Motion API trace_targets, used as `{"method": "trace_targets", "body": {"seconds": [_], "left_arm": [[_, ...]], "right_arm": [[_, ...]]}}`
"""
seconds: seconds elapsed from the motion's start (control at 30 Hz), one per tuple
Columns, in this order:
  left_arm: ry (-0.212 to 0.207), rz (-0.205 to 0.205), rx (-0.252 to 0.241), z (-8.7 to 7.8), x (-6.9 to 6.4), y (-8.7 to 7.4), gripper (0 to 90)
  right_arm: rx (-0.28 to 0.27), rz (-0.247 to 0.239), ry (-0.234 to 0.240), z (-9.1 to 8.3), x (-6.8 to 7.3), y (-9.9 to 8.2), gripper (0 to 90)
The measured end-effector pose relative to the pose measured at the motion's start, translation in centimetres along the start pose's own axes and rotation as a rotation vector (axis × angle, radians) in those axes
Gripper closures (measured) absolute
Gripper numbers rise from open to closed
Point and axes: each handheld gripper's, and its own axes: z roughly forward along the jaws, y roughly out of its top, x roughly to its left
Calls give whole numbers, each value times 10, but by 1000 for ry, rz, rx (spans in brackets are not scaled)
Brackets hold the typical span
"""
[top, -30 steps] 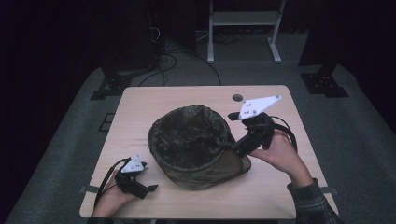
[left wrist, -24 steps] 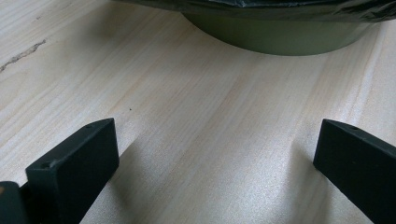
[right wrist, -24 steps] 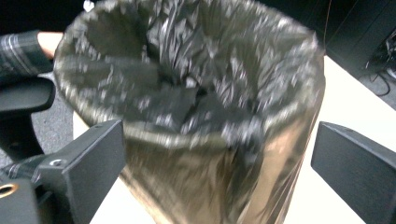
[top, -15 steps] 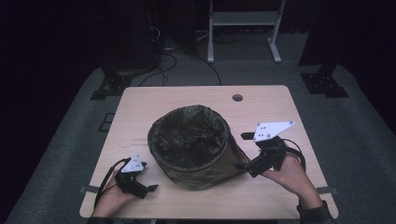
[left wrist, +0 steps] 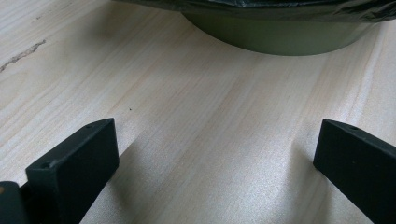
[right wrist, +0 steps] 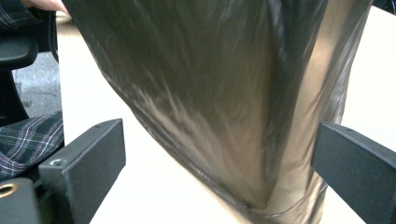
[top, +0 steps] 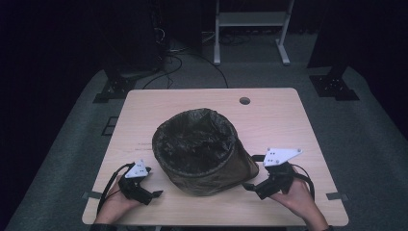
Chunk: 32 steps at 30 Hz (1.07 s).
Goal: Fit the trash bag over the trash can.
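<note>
A round bin [top: 202, 154] lined with a dark plastic bag stands in the middle of the wooden table [top: 269, 115]; the bag hangs down over its olive side. My right gripper [top: 249, 186] rests on the table at the bin's front right, open, with the bag's draped side [right wrist: 205, 93] just ahead of its spread jaws. At the front left, my left gripper [top: 156, 194] lies on the table, open, nothing between its jaws. The bin's olive base [left wrist: 275, 39] sits a short way beyond it.
A small round hole [top: 244, 100] is in the table near its far edge. A white metal frame [top: 250, 24] and cables [top: 168, 48] are on the floor behind the table. Plaid cloth [right wrist: 28, 140] shows at the left of the right gripper view.
My right gripper has come down from the bin's right rim to the table at the front right. The bag's rim now sits spread around the bin. The left gripper has stayed put.
</note>
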Motion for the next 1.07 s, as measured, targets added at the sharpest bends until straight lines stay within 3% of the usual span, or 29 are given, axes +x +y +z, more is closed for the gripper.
{"method": "trace_targets", "body": {"seconds": [0.3,0.5,0.7,0.87,1.07], "left_arm": [[0,0,0,0,0,0,0],[0,0,0,0,0,0,0],[0,0,0,0,0,0,0],[1,0,0,0,0,0,0],[0,0,0,0,0,0,0]], "right_arm": [[13,39,-19,16,7,-40,26],[41,47,-44,27,6,-57,28],[116,44,-60,40,5,-66,28],[137,53,-60,43,4,-68,27],[126,76,-46,42,2,-69,28]]}}
